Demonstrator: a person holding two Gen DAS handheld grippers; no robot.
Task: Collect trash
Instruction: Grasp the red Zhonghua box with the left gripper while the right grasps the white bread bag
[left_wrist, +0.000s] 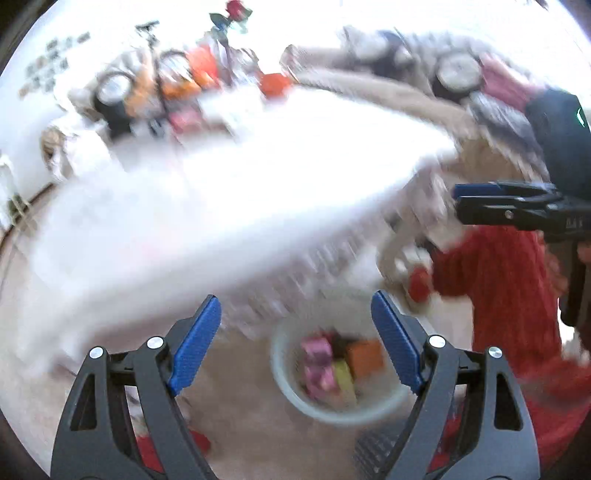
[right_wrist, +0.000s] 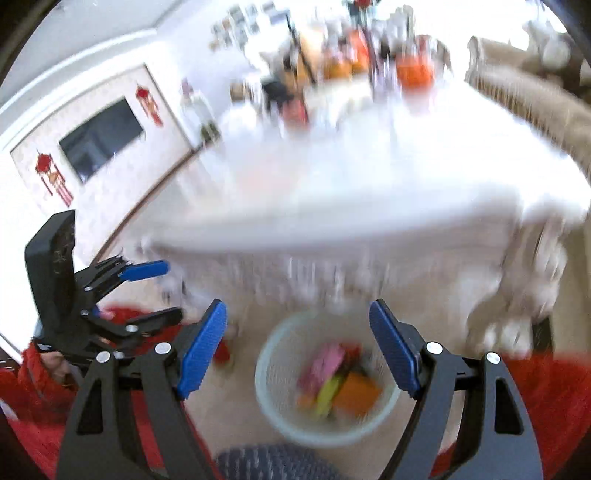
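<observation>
Both views are motion-blurred. A pale mesh waste basket (left_wrist: 284, 384) stands on the floor below the table; it also shows in the right wrist view (right_wrist: 266, 384). Inside lie pink (right_wrist: 325, 363), yellow (right_wrist: 327, 395) and orange (right_wrist: 356, 393) wrappers. My left gripper (left_wrist: 295, 339) is open and empty above the basket. My right gripper (right_wrist: 297, 343) is open and empty over the basket too. In the left wrist view the right gripper (left_wrist: 458, 201) shows at the right with its jaws close together. In the right wrist view the left gripper (right_wrist: 164, 291) shows at the left, open.
A table with a white cloth (right_wrist: 369, 177) fills the middle, with bottles and orange items (right_wrist: 413, 72) at its far end. A beige sofa (right_wrist: 535, 99) stands to the right. A TV (right_wrist: 99, 142) hangs on the left wall. Red clothing (left_wrist: 506, 280) is close by.
</observation>
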